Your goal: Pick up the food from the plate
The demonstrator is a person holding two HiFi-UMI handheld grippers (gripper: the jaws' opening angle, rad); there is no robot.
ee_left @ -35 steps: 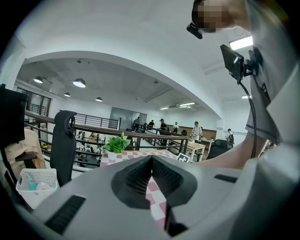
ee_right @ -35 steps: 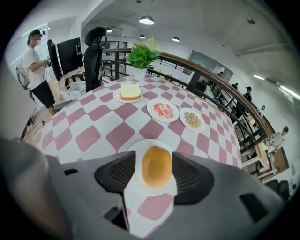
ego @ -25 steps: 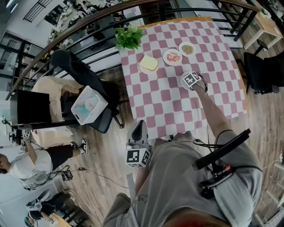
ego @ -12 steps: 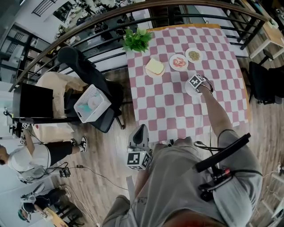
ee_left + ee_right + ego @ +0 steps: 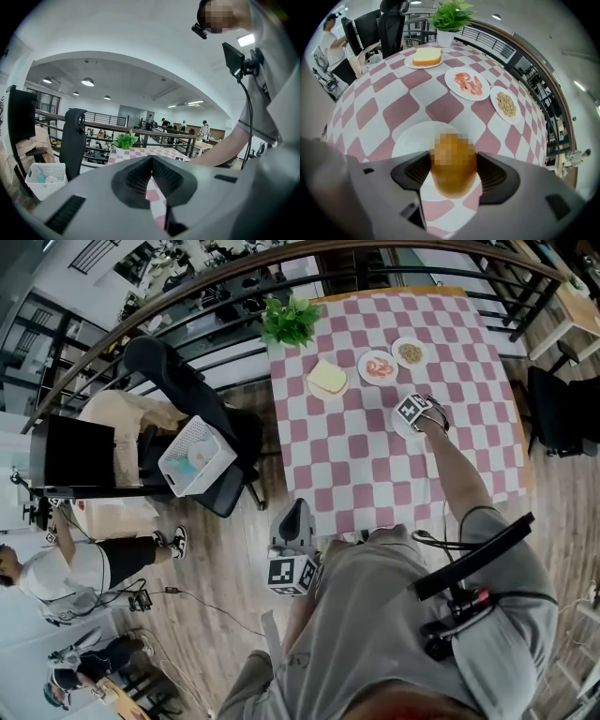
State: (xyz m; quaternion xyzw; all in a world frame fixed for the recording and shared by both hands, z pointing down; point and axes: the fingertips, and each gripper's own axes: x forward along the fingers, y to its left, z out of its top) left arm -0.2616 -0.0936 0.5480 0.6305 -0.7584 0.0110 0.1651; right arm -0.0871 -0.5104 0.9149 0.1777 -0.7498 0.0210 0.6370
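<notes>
A golden-brown bun (image 5: 452, 150) stands on a white plate (image 5: 410, 140) near the right side of the checked table (image 5: 356, 465). My right gripper (image 5: 453, 174) points steeply down over it. Its jaws have just been opening and now stand wide, one on each side of the bun, close to its flanks. From the head view the right gripper (image 5: 419, 418) covers the bun, and only the plate's rim (image 5: 397, 424) shows. My left gripper (image 5: 292, 521) hangs off the table's near edge by the person's waist, jaw tips together, holding nothing.
Farther back stand a plate with a bread slice (image 5: 326, 378), a plate of red food (image 5: 378, 367) and a plate of grains (image 5: 409, 352), with a potted plant (image 5: 289, 322) at the far corner. An office chair (image 5: 178, 399) and a white basket (image 5: 192, 457) stand to the left.
The right gripper has sunk a little onto the white plate. The left gripper stays at the person's waist. The head view has shifted slightly.
</notes>
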